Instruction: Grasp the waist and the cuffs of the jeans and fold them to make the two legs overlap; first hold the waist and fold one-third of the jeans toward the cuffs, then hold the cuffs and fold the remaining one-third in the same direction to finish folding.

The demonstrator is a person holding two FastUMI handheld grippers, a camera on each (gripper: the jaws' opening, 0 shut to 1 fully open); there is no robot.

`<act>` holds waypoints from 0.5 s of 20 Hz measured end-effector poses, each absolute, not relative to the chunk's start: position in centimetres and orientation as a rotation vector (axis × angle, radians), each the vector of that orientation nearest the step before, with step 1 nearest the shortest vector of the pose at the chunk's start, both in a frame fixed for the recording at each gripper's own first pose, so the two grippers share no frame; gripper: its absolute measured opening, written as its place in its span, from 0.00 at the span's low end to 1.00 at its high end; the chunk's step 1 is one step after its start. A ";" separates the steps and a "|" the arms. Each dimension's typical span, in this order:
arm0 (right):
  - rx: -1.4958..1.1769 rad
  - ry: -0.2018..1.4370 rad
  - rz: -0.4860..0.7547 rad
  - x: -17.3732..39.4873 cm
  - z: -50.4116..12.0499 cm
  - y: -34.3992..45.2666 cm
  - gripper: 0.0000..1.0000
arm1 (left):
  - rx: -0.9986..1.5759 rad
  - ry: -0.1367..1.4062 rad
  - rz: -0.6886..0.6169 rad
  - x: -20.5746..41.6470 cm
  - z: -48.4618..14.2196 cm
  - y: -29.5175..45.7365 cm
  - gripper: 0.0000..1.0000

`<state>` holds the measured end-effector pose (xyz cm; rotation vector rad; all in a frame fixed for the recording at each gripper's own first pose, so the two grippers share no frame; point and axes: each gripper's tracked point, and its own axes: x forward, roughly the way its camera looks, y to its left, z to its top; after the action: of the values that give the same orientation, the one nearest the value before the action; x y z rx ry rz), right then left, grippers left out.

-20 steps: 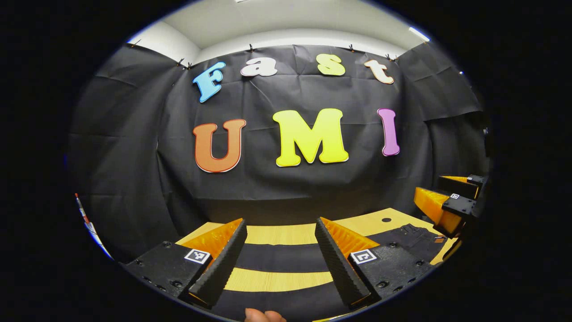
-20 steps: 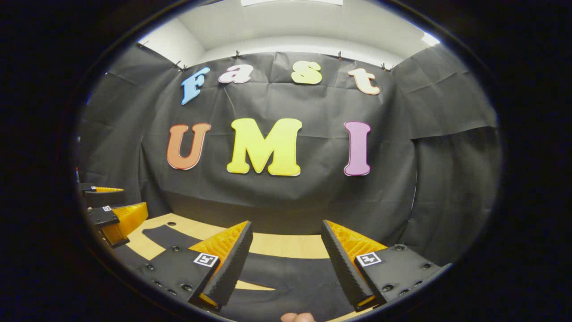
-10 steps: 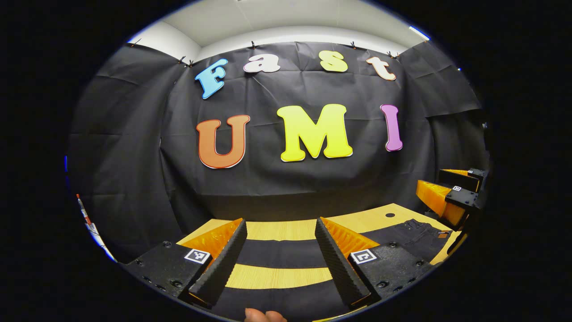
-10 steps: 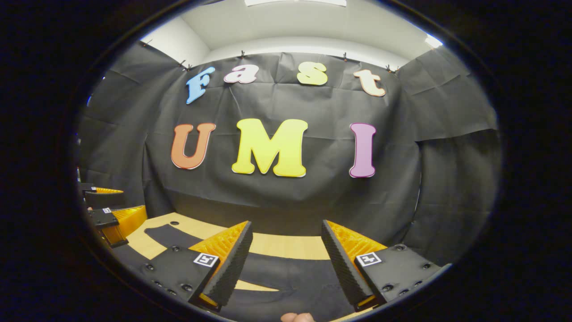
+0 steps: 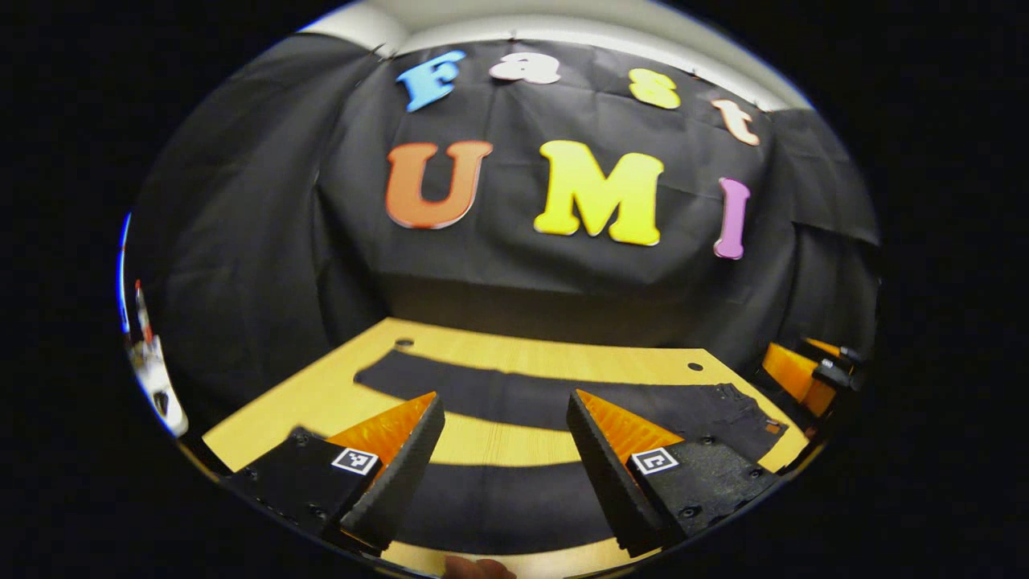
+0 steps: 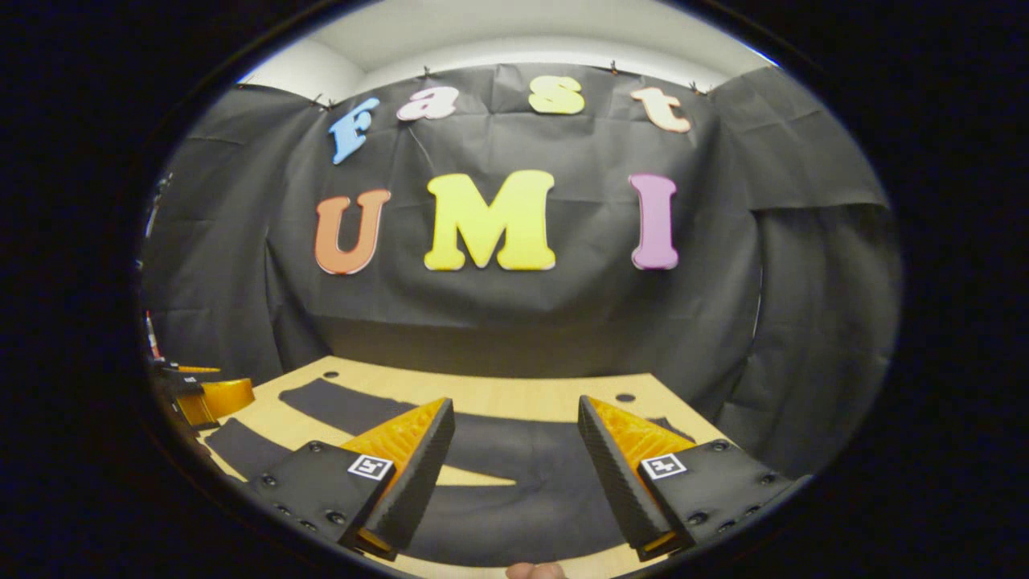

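Two legs of the dark, matte denim jeans [image 5: 514, 394] lie flat and spread apart on the pale wood-grain surface [image 5: 321, 394], a bare strip between them. Left tongs [image 5: 505, 465], ribbed wedge fingers, released, hover above the legs. Right tongs [image 6: 514, 474], released, hang over the waist end [image 6: 530, 482]; jeans untouched.

My right gripper [image 6: 514, 482] hangs over the jeans [image 6: 514, 474] with its jaws wide apart and nothing between them. The dark jeans lie spread flat on the wooden table [image 6: 498, 390], legs running off to my left. The left gripper [image 6: 205, 398] sits at the far left edge.
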<state>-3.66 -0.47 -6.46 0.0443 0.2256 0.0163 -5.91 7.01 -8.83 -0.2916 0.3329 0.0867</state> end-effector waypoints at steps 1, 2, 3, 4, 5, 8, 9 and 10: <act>0.052 0.257 -0.005 -4.0 -7.6 -1.7 0.95 | -0.344 0.372 0.127 -6.9 -10.4 8.4 0.98; 0.072 0.288 -0.028 -4.3 -8.4 -2.9 0.96 | -0.401 0.431 0.158 -7.8 -11.9 9.3 0.99; 0.100 0.320 -0.052 -4.5 -9.4 -4.2 0.94 | -0.481 0.483 0.188 -8.7 -13.7 10.3 0.98; 0.142 0.354 -0.072 -4.7 -10.2 -5.4 0.94 | -0.575 0.532 0.218 -9.7 -15.2 11.2 0.99; 0.195 0.400 -0.100 -4.8 -11.4 -6.6 0.96 | -0.691 0.584 0.247 -10.7 -16.7 12.0 0.99; 0.355 0.543 -0.178 -4.6 -14.9 -9.9 0.94 | -1.155 0.701 0.369 -13.5 -20.5 12.8 0.99; 0.388 0.576 -0.212 -4.5 -16.2 -11.1 0.99 | -1.280 0.716 0.400 -14.1 -21.1 12.7 1.00; 0.403 0.593 -0.242 -4.4 -16.9 -12.2 0.98 | -1.341 0.720 0.440 -14.6 -21.4 13.0 0.99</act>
<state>-4.38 -12.18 -16.89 0.4030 0.5925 -0.2422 -14.61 13.04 -21.37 -1.3409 0.7195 0.4396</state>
